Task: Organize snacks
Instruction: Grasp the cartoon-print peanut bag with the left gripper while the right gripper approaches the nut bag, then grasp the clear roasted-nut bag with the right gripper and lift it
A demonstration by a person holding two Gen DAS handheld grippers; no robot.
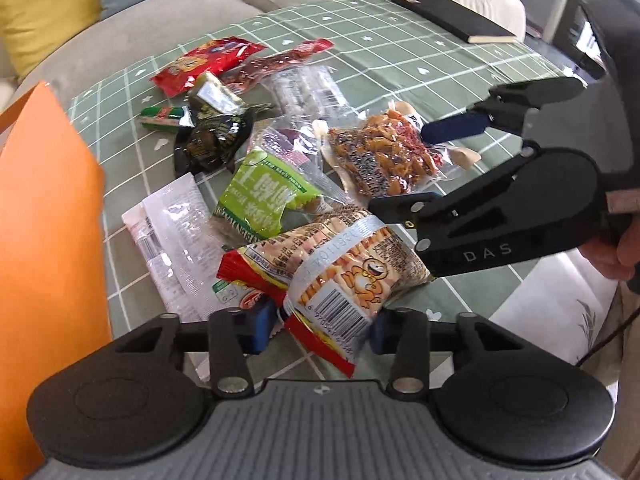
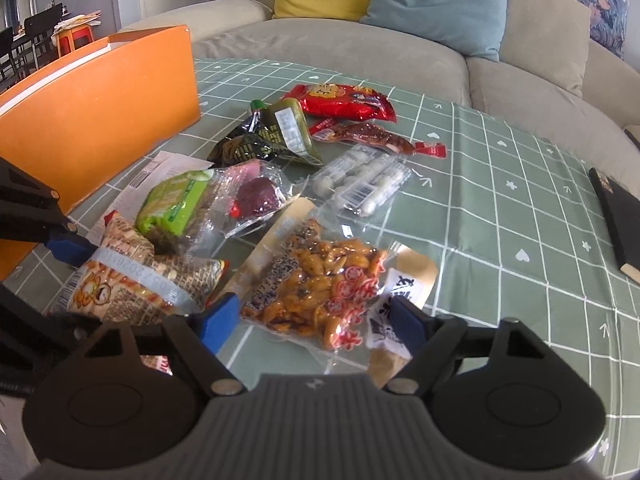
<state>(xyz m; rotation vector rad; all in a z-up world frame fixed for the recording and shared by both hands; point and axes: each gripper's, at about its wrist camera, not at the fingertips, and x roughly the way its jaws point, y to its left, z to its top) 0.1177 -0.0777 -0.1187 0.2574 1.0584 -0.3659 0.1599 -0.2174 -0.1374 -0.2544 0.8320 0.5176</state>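
Several snack packs lie on the green checked tablecloth [image 1: 400,60]. My left gripper [image 1: 320,330] is open, its blue pads on either side of the end of a cartoon stick-snack bag [image 1: 348,264], also in the right wrist view [image 2: 132,280]. My right gripper [image 2: 314,322] is open around the near end of a clear pack of glazed brown snacks [image 2: 320,280]; it shows in the left wrist view [image 1: 424,168] over that pack [image 1: 384,156]. A green pack [image 1: 264,196], dark foil packs [image 1: 212,128] and red packs [image 1: 208,64] lie further off.
An orange box [image 2: 100,112] stands at the table's left, seen close in the left wrist view [image 1: 44,240]. A black notebook [image 1: 452,16] lies at the far right edge. A white flat packet [image 1: 172,236] lies by the box. A beige sofa with cushions [image 2: 400,36] is behind.
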